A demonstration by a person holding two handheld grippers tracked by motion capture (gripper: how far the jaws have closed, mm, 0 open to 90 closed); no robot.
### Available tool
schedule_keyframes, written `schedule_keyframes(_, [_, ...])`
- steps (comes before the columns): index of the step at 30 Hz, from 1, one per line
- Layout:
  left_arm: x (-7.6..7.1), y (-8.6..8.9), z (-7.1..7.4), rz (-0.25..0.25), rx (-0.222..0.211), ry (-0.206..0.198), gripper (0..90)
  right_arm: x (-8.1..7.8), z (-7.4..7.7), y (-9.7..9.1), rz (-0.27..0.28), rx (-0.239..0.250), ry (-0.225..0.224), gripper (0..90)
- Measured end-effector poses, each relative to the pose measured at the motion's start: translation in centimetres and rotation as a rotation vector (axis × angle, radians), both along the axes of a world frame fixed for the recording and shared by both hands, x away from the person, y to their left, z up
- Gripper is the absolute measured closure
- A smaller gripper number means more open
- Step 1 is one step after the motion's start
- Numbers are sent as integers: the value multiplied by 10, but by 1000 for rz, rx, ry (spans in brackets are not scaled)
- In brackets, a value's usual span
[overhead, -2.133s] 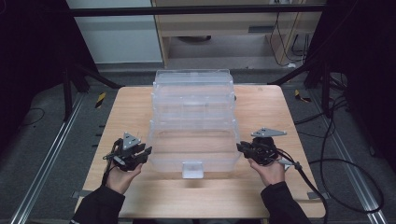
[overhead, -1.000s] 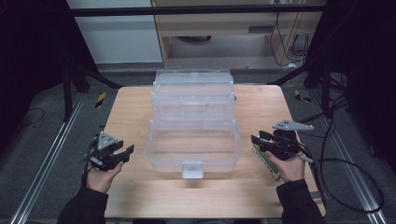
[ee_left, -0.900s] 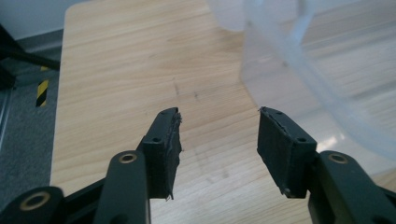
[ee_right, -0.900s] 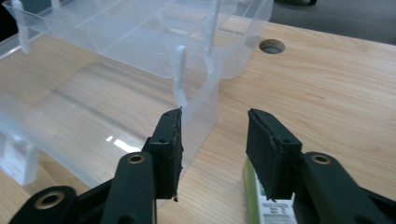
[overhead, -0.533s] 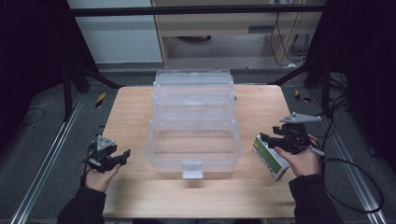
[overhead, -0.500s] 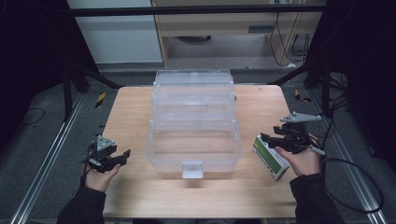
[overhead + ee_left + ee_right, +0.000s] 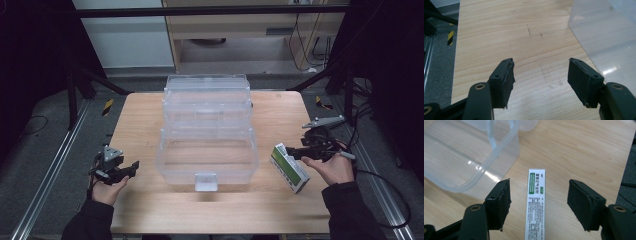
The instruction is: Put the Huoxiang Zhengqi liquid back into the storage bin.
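I have the right gripper at the right edge of the high view, a little below the middle, pointing left toward the green-and-white box. The box lies flat on the wooden table, just beside the clear plastic bin that takes up the centre of the frame. In the right gripper view the box runs up from the bottom edge through the middle of the picture, and my right gripper hangs over it with its jaws standing wide on either side. They have just been opening, and there is bare wood between each pad and the box, so nothing is gripped. The bin's rounded corner fills the upper left of that view, apart from the box.

My left gripper sits at the lower left of the high view, near the table's left edge (well apart from the bin's near left corner). In the left gripper view the left gripper has its jaws spread wide, also just opened further, with plain wood grain between them and nothing held. The bin's frosted wall shows at the upper right there.
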State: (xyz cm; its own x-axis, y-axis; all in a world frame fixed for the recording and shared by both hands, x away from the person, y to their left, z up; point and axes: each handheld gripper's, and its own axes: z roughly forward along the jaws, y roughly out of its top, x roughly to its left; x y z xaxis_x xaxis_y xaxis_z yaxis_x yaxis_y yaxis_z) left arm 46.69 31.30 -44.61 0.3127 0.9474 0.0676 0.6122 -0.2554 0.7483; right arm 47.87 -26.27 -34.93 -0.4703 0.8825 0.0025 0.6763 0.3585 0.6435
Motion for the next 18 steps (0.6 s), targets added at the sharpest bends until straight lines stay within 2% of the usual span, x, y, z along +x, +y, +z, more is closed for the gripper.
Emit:
schedule_keyframes(8, [0,1,-1,5,1,2,369,3,-4,4,27,-21,62,382])
schedule_keyframes(18, [0,0,-1,2,6,10,368,9,-11,11,66,-99,138,422])
